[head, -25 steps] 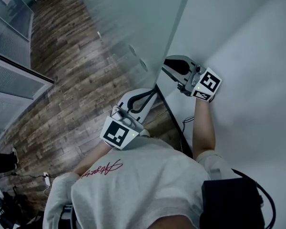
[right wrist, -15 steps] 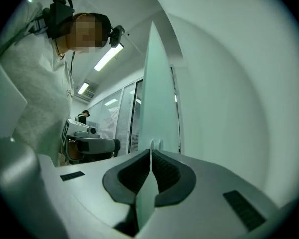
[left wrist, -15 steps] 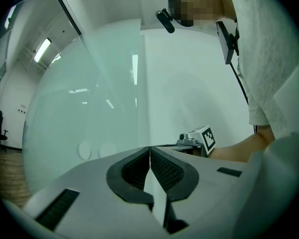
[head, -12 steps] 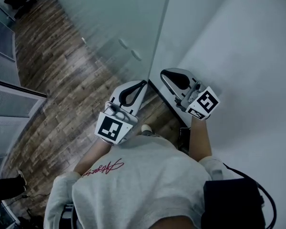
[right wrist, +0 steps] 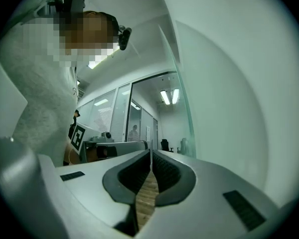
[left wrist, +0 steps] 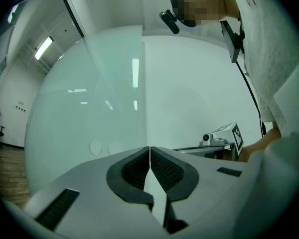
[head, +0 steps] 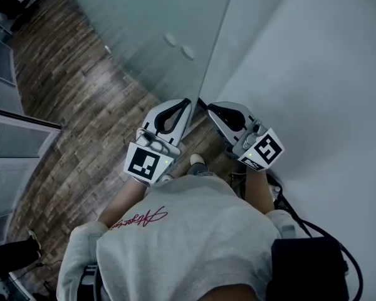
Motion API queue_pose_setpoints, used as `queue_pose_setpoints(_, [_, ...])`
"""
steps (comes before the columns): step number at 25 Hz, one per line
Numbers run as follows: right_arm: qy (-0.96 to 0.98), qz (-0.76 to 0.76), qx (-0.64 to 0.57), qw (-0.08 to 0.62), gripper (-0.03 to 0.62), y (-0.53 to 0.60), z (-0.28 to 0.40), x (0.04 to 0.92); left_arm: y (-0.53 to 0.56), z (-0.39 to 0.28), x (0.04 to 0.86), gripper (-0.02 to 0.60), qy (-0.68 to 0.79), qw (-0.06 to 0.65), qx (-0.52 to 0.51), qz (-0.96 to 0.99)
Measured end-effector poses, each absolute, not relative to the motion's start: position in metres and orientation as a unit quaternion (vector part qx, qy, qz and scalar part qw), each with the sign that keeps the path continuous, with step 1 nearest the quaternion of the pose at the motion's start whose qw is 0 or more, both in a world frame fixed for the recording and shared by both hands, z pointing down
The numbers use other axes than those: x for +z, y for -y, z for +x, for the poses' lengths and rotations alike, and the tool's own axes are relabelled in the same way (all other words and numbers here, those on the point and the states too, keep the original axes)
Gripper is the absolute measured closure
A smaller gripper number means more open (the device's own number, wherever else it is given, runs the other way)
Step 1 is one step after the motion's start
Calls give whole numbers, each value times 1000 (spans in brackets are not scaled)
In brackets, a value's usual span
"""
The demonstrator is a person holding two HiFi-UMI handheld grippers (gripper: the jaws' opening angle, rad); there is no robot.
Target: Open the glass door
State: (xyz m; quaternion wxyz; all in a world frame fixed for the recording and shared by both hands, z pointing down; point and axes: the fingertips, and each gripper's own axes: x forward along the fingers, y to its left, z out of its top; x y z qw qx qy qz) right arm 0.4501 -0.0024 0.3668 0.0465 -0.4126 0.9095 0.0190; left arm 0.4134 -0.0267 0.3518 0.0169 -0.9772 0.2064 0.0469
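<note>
Head view: the tall frosted glass door [head: 156,17] is seen at twelve o'clock of both grippers, its upright free edge between their tips. The left gripper [head: 187,103] is held nearer the pane, jaws together and empty. On the right gripper [head: 210,108] the jaws have just been closed on nothing. Two round fittings [head: 188,52] on the pane cannot be identified.

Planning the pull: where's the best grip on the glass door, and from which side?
Probably the glass door's free vertical edge: the pane looks thin enough to straddle edge-on, from the person's side. The two round fittings look flat, offering no handle.
</note>
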Motion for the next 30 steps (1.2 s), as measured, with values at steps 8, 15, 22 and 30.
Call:
queue_pose_setpoints(8, [-898, -437, 33, 37, 566, -19, 431, 363, 11, 395, 355, 563, -193, 12, 51, -980])
queue_pose_setpoints(15, [-894, -444, 30, 47, 569, -26, 429, 366, 6, 392, 356, 563, -186, 14, 52, -981])
queue_pose_setpoints(22, [-893, -448, 34, 38, 571, -30, 426, 367, 1, 387, 352, 563, -190, 14, 55, -980])
queue_pose_setpoints(30, [-892, -449, 42, 36, 571, -30, 429, 364, 2, 389, 352, 563, -191, 15, 57, -980])
